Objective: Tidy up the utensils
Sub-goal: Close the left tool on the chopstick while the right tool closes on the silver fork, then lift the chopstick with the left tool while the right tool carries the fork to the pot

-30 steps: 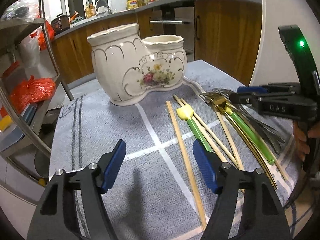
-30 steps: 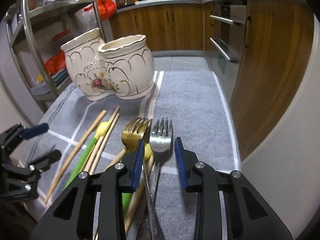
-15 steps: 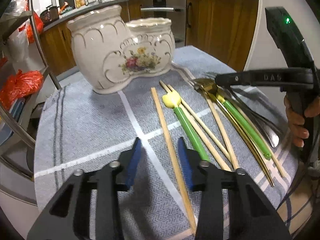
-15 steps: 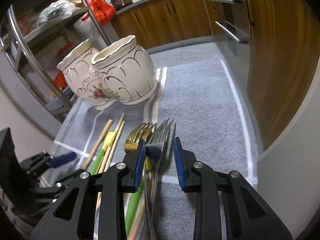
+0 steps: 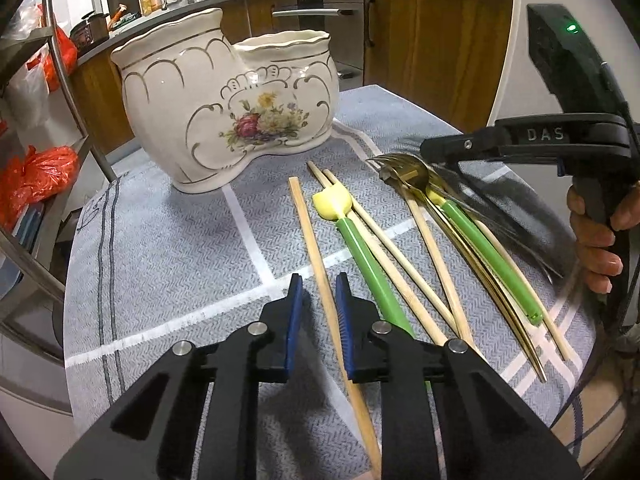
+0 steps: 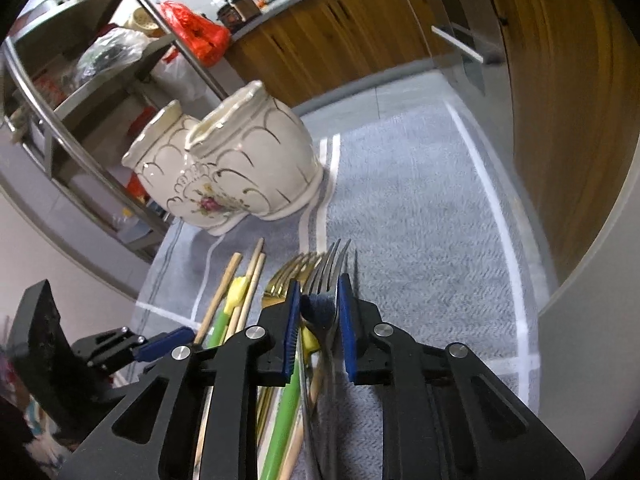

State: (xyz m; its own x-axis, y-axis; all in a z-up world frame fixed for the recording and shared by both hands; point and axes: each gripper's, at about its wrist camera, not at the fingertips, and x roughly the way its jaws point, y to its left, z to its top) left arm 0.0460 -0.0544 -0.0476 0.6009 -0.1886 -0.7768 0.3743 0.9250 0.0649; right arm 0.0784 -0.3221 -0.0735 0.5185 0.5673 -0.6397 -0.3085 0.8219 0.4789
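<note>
Left gripper (image 5: 316, 294) first: its blue pads are closing around the lone wooden chopstick (image 5: 316, 256), which runs straight up the gap between them, a sliver of daylight on either side, so not yet pinched. Over at three o'clock in that view, the right gripper (image 6: 318, 298) is pressed tight on the neck of the silver fork (image 6: 330, 268), tines poking out toward twelve. The gold fork (image 6: 284, 280) sits just beside it at nine o'clock, touching or nearly so.

Out beyond, the floral ceramic holder (image 5: 228, 112) stands upright at eleven o'clock on the grey cloth (image 5: 168, 248), both compartments apparently empty, though their insides can't be seen.

To do this well, I'd say: let the left pads finish squarely on the chopstick so it doesn't swivel, and lift the silver fork clear without dragging its gold neighbour or the green-handled spoon (image 5: 484, 248) under it.

Hard to read: the fork handles blur beneath the right gripper, and the chopstick's near end is cut off below the left.
</note>
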